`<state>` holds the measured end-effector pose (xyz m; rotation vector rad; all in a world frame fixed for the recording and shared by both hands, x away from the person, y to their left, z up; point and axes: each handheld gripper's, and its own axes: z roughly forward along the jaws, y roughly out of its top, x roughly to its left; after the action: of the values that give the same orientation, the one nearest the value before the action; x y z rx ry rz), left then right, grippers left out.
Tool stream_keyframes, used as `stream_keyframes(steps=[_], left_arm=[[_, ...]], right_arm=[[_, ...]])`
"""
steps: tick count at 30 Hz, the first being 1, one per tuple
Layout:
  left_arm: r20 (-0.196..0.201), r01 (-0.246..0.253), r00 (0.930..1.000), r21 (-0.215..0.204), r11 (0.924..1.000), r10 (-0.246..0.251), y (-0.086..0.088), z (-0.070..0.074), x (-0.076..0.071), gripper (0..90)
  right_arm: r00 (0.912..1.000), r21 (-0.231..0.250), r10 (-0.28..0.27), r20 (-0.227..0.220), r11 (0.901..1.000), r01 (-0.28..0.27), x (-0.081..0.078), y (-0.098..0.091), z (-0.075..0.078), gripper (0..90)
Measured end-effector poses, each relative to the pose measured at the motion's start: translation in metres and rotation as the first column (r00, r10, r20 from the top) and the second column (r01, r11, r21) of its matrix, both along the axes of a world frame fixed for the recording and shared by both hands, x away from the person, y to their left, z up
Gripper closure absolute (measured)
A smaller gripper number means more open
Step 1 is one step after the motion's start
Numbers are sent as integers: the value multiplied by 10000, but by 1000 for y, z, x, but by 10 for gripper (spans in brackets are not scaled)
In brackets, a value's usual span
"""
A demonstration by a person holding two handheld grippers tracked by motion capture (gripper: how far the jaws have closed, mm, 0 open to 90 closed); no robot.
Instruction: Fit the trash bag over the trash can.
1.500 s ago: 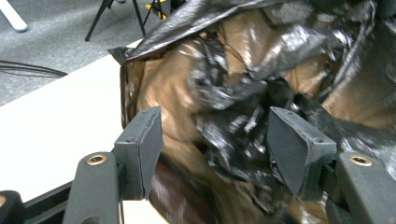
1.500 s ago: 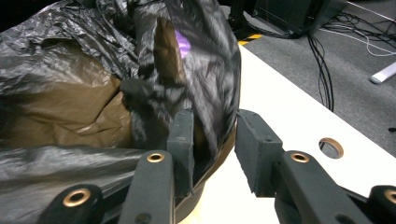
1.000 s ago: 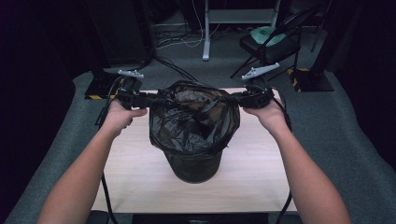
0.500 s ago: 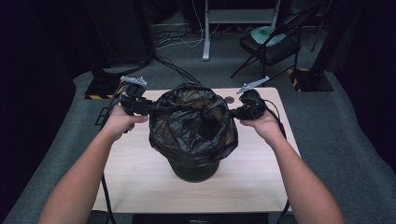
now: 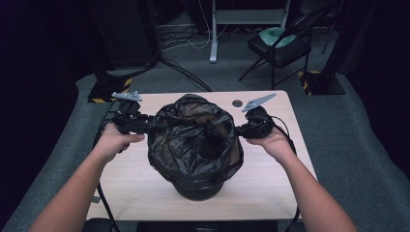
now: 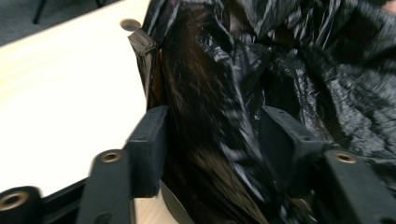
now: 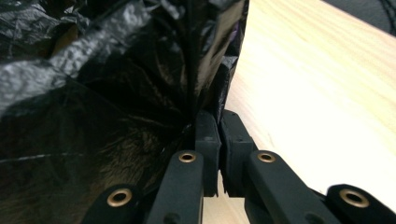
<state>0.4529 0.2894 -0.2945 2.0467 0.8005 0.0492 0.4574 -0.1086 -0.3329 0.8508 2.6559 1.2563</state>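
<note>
From above, you have a black bin bag (image 5: 196,140) draped into and over a dark round bin (image 5: 200,189) that stands in the middle of the pale wooden table (image 5: 270,193), a little toward your near edge. The plastic is glossy and heavily crumpled, its mouth gaping upward, and it covers all but the bin's base. Your left gripper (image 5: 140,123) reaches in from the left to the bag's rim, and your right gripper (image 5: 241,129) meets the rim on the right side. The bag's dark interior swallows any detail, and the jaw tips blend into the black plastic here.

In the left gripper view, the bag (image 6: 280,70) runs between the two black jaws of your left gripper (image 6: 212,140), which stand apart and have just been opening. The plastic is streaked with motion blur, so it seems the pads (image 6: 149,140) are not pressing it, though the right-hand pad sits very close to the folds. A corner of the film (image 6: 142,44) sticks up over the table (image 6: 60,93), near a small round hole (image 6: 130,23). The bin's rim is barely visible at the bottom edge.

In the right gripper view, your right gripper (image 7: 219,135) is clamped tight, its jaws nearly meeting on a pinched fold of the bag (image 7: 93,93). The film fans out to the left, shiny and wrinkled. The table (image 7: 327,93) fills the right side.
</note>
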Motion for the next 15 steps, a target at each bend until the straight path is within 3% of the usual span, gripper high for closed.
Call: stream_keyframes(steps=[3,7,9,13,15], left_arm=[[293,-390,9988,-149,9991,395,6,12,1,379],[512,-670,9964,-35,9977,671,8,24,10,375],[493,-694,9964,-67,9976,697,6,28,16,398],[481,-744,9961,-12,9972,744,2,30,28,431],[440,-572,9974,0,9984,571,-1,30,33,508]], right_arm=[[9996,52,-227,178,9997,226,0,-4,4,860],[9985,226,-472,291,9987,465,2,-10,12,832],[9979,342,-557,321,9979,546,2,-13,15,821],[9967,501,-725,358,9962,707,3,-18,22,717],[9959,555,-801,423,9954,777,3,-19,24,688]])
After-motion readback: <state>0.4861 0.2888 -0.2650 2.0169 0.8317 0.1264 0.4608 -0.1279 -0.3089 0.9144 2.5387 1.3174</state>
